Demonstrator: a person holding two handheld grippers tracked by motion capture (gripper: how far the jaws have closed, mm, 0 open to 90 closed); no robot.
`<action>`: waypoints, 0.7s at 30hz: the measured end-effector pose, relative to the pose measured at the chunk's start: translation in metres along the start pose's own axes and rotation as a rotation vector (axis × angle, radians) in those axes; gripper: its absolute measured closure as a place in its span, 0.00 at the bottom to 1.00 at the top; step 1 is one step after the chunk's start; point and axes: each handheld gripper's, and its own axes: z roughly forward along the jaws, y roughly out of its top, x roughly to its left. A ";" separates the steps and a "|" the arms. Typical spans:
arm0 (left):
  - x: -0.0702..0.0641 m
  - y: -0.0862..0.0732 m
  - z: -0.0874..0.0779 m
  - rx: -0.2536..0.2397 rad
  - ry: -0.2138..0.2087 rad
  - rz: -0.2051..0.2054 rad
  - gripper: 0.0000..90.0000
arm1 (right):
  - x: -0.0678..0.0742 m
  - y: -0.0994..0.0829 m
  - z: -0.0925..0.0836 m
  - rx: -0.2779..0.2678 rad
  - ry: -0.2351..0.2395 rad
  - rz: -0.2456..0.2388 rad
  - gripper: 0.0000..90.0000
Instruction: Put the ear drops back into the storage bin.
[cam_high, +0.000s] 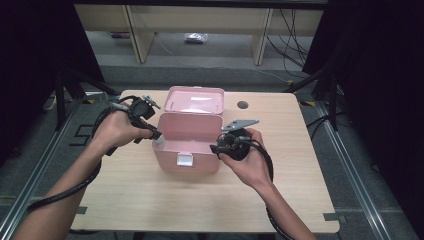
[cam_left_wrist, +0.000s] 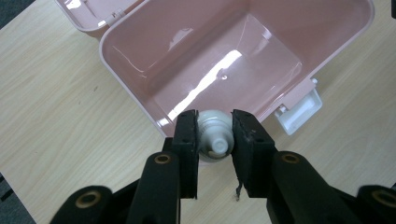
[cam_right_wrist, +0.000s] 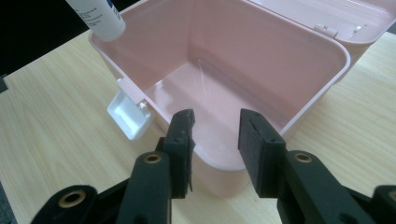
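The left gripper (cam_left_wrist: 214, 140) holds a white tube (cam_left_wrist: 214, 135) in its jaws at the left rim of the open pink box (cam_high: 187, 142) on the worktop (cam_high: 150, 200); it should clear the rim before release. The right gripper (cam_right_wrist: 215, 135), jaws parted and empty, stands at the box's near corner. Its view shows the tube's printed body, whereas the left gripper view shows the cap end.

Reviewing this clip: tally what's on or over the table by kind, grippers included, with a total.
Pink storage box, lid open: 1
White tube, clamped in the left gripper over the box's rim: 1
Grippers: 2, the left one and the right gripper, whose jaws stand open with the box's corner between them
Total: 4
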 end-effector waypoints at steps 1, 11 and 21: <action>0.000 0.000 0.000 0.001 -0.003 0.000 0.80 | 0.000 0.000 0.000 0.000 0.000 0.000 0.73; -0.001 0.002 0.007 0.023 0.000 0.002 0.80 | 0.001 -0.001 0.002 -0.023 -0.009 -0.018 0.74; 0.000 0.003 0.015 0.052 -0.001 0.015 0.80 | 0.001 -0.002 0.000 0.000 0.007 0.004 0.74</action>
